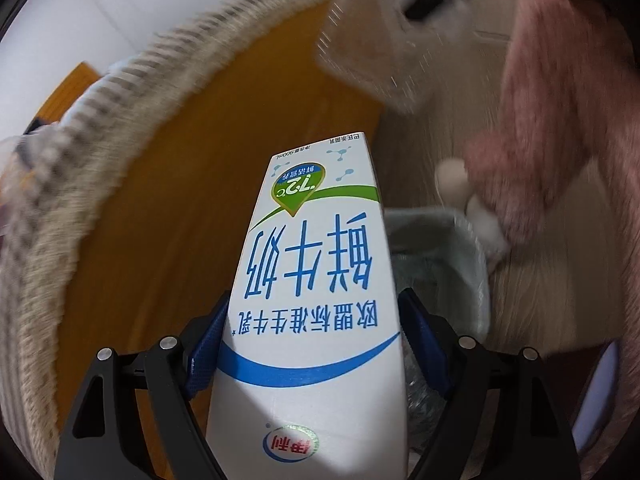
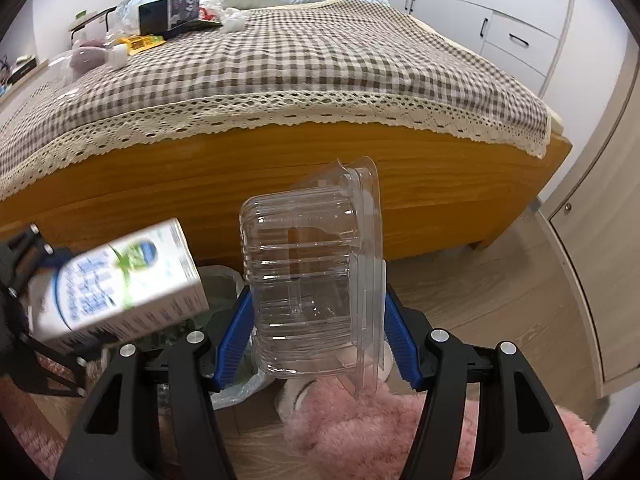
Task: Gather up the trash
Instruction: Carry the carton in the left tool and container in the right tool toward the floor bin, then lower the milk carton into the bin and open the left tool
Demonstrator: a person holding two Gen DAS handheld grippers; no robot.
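Observation:
A white milk carton (image 1: 316,280) with blue and green print sits between the blue pads of my left gripper (image 1: 314,308), which is shut on it. In the right wrist view the same carton (image 2: 120,284) hangs tilted at the left, just above a bag-lined bin (image 2: 224,284). The carton partly hides that bin (image 1: 448,252) in the left wrist view. My right gripper (image 2: 316,308) is shut on a clear plastic clamshell box (image 2: 312,280), held on its side to the right of the bin.
A wooden bed frame (image 2: 280,168) with a checked, lace-edged cover (image 2: 300,68) stands close behind the bin. On the bed lie a dark box (image 2: 168,14), a plastic bottle (image 2: 88,58), a yellow wrapper (image 2: 142,43) and crumpled tissue (image 2: 232,20). Pink fluffy fabric (image 2: 360,428) covers the near floor. White cupboards (image 2: 500,28) stand at the back right.

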